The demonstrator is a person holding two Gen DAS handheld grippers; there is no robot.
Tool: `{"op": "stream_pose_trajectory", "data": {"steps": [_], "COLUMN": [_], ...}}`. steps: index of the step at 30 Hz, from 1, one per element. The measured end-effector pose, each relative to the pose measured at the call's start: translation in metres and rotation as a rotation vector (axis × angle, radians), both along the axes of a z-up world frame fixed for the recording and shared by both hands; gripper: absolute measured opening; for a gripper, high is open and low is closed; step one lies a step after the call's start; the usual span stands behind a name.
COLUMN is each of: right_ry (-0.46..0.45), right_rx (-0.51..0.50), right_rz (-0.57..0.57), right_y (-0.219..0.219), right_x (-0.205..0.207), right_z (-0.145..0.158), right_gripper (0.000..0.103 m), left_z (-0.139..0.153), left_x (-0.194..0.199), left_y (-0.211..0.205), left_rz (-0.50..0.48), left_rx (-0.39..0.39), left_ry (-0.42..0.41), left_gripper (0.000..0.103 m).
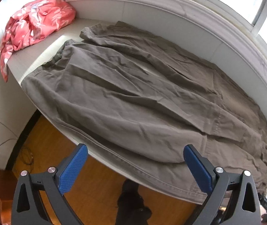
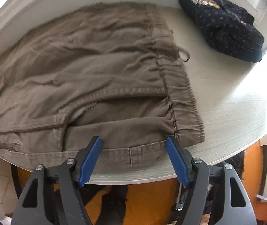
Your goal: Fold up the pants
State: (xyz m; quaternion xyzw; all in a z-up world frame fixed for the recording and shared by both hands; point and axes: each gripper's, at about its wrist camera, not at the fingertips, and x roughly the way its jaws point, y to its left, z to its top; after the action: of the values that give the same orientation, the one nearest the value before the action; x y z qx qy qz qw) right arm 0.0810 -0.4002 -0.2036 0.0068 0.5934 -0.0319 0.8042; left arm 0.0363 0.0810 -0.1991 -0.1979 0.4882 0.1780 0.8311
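- Lay spread along the white tabletop (image 1: 45, 43): brown pants (image 1: 133, 93), legs toward the far left corner, waistband (image 2: 180, 93) toward the right end, lower seam overhanging the front edge.
- Hung over the front edge at the leg portion: left gripper (image 1: 135, 161), fingers (image 1: 73, 168) wide apart, nothing between them, no cloth touched.
- Hung over the front edge by the waistband corner: right gripper (image 2: 134, 150), fingers (image 2: 90, 161) well apart, straddling the near hem but not seen pressing on it; cloth not yet held.
- Judged best for the grasp: both near-edge layers pinched together, both hands level, fabric carried toward the back edge evenly to avoid a skewed crease.
- Judged a risk: drawstring loop (image 2: 184, 53) trapped in the fold.
- No containers seen; only a pink floral garment (image 1: 37, 22) at the far left corner and a dark dotted bundle (image 2: 225, 26) at the far right corner.
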Motion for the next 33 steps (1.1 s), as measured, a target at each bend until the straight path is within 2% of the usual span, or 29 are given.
{"op": "stream_pose_trajectory", "data": {"steps": [4, 9, 12, 13, 15, 18, 22, 26, 28, 31, 33], "right_ry": [-0.006, -0.021, -0.039, -0.046, -0.067, -0.090, -0.104, -0.127, -0.140, -0.167, -0.178], "right_rx": [0.008, 0.051, 0.027, 0.042, 0.118, 0.163, 0.169, 0.128, 0.132, 0.142, 0.141], "right_rz": [-0.002, 0.028, 0.043, 0.023, -0.028, -0.060, -0.066, -0.031, -0.025, -0.028, -0.021], "right_y": [0.001, 0.006, 0.013, 0.010, -0.002, -0.013, -0.020, -0.023, -0.020, -0.021, -0.022], "right_x": [0.002, 0.001, -0.001, -0.003, -0.008, -0.020, -0.027, -0.042, -0.032, -0.031, -0.035], "right_z": [-0.001, 0.003, 0.006, 0.007, 0.013, 0.024, 0.038, 0.053, 0.053, 0.062, 0.066], "right_gripper": [0.065, 0.033, 0.019, 0.017, 0.015, 0.014, 0.014, 0.014, 0.014, 0.014, 0.014], "left_z": [-0.002, -0.016, -0.024, -0.026, -0.031, -0.038, -0.046, -0.059, -0.068, -0.083, -0.086], "left_x": [-0.001, -0.008, -0.016, -0.019, -0.025, -0.032, -0.038, -0.042, -0.044, -0.051, -0.056], "left_y": [0.006, 0.008, 0.009, 0.010, 0.013, 0.016, 0.015, 0.012, 0.012, 0.015, 0.020], "left_rz": [0.009, 0.007, 0.007, 0.010, 0.022, 0.037, 0.039, 0.042, 0.048, 0.067, 0.087], "left_rx": [0.006, 0.006, 0.003, -0.004, -0.030, -0.071, -0.111, -0.131, -0.151, -0.210, -0.256], "left_ry": [0.002, 0.015, 0.020, 0.019, 0.017, 0.009, -0.005, -0.012, -0.002, -0.014, -0.056], "left_gripper": [0.103, 0.103, 0.103, 0.103, 0.103, 0.103, 0.101, 0.101, 0.100, 0.094, 0.086]}}
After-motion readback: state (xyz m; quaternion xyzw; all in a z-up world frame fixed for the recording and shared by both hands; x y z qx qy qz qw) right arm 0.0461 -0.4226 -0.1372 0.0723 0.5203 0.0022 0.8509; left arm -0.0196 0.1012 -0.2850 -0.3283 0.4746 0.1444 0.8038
